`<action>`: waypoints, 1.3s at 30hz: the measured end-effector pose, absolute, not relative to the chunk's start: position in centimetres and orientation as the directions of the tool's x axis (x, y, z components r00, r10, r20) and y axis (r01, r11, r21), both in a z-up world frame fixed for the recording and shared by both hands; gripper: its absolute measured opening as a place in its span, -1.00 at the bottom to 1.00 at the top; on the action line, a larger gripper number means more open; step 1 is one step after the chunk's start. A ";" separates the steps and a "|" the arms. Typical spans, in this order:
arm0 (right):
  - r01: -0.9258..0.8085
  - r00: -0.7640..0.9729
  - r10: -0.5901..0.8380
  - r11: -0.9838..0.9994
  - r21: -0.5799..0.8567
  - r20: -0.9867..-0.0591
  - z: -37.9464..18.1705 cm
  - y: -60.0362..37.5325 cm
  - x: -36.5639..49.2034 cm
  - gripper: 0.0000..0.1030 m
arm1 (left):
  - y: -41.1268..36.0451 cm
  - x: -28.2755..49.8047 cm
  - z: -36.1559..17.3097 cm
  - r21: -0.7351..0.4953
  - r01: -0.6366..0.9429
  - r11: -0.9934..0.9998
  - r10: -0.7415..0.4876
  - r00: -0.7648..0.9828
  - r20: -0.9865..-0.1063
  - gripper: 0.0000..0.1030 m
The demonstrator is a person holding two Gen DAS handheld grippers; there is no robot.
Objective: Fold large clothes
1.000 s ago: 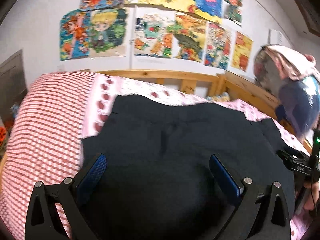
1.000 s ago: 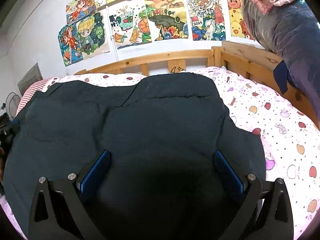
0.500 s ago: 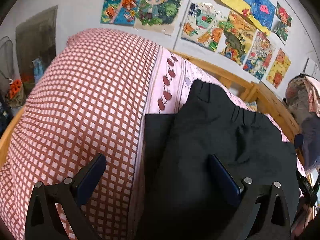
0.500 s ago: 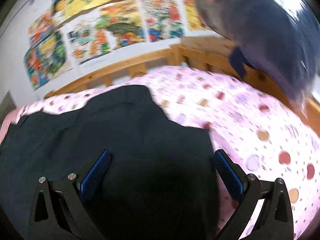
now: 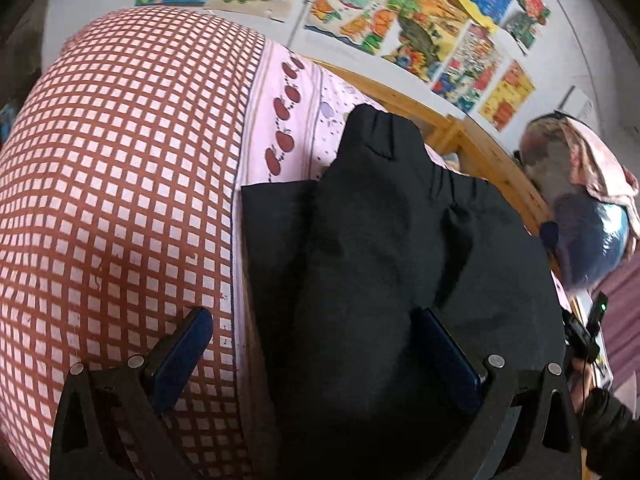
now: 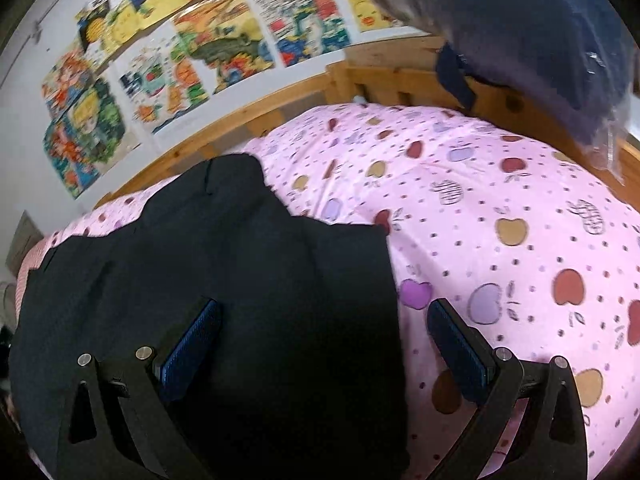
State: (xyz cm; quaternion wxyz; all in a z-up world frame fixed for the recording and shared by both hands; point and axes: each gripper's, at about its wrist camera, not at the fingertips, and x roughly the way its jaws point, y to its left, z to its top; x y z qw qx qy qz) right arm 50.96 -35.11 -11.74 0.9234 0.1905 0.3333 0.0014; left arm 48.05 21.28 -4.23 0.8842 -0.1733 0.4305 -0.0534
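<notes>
A large black garment [image 5: 392,264] lies spread on the bed; it also shows in the right wrist view [image 6: 224,280]. My left gripper [image 5: 316,356] is open and hovers over the garment's left edge, one finger above the checked cover, the other above the cloth. My right gripper [image 6: 328,340] is open and straddles the garment's right edge, its left finger over the cloth, its right finger over the pink sheet. Neither holds anything.
A red-and-white checked cover [image 5: 120,184] bulges at the left. The pink apple-print sheet [image 6: 500,220] spreads to the right. A wooden bed rail [image 6: 280,104] runs along the back under wall posters [image 6: 192,40]. A dark bundle [image 6: 532,32] hangs at the right.
Both grippers have swung outward from the garment's middle: the left to its left edge, the right to its right edge. Both stay open.
</notes>
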 end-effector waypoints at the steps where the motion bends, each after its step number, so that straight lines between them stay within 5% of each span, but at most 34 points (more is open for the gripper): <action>1: 0.114 0.776 0.142 0.927 0.357 -0.615 -11.8 -35.1 51.1 0.97 | 21.5 47.9 -4.3 -0.359 -0.045 0.932 -0.257 0.616 -0.745 1.00; 19: -0.173 0.602 0.479 0.859 0.482 -0.638 -14.4 -34.9 53.4 0.98 | 23.5 48.4 -7.2 -0.507 0.016 0.862 -0.441 0.520 -0.732 1.00; 37: -0.197 0.566 0.506 0.849 0.490 -0.651 -15.6 -32.9 53.5 0.98 | 22.5 48.0 -8.7 -0.550 0.041 0.834 -0.497 0.489 -0.717 1.00; 39: -0.195 0.570 0.504 0.850 0.489 -0.649 -15.6 -32.6 53.6 0.98 | 22.0 48.1 -8.6 -0.563 0.048 0.825 -0.512 0.488 -0.707 0.88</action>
